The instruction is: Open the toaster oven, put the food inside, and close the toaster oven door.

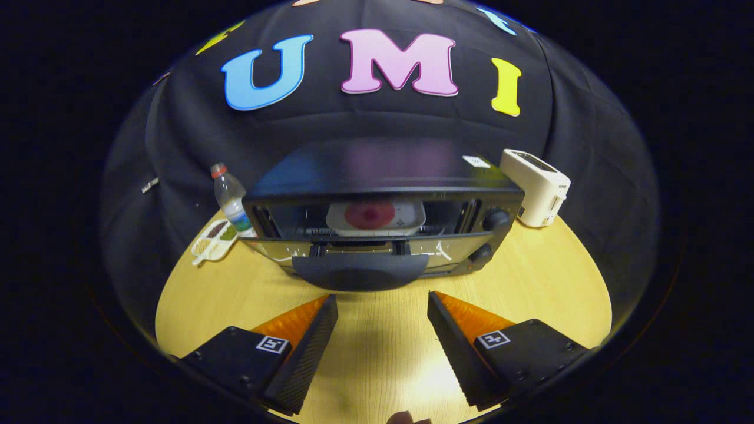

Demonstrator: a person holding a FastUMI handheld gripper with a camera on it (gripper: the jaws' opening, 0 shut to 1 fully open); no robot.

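A black toaster oven (383,176) stands on the wooden table just beyond my fingers. Its glass door (353,250) hangs open toward me, with the dark handle (359,275) at its near edge. Inside, on the rack, sits a white plate (375,217) carrying a round red piece of food (369,215). My gripper (383,306) is open, both fingers spread wide above the table a short way in front of the door handle, with nothing between them.
A white pop-up toaster (536,187) stands to the right of the oven. On the left are a plastic water bottle (231,200) and a small white tray of snacks (213,241). Bare wooden tabletop (530,282) lies around my fingers.
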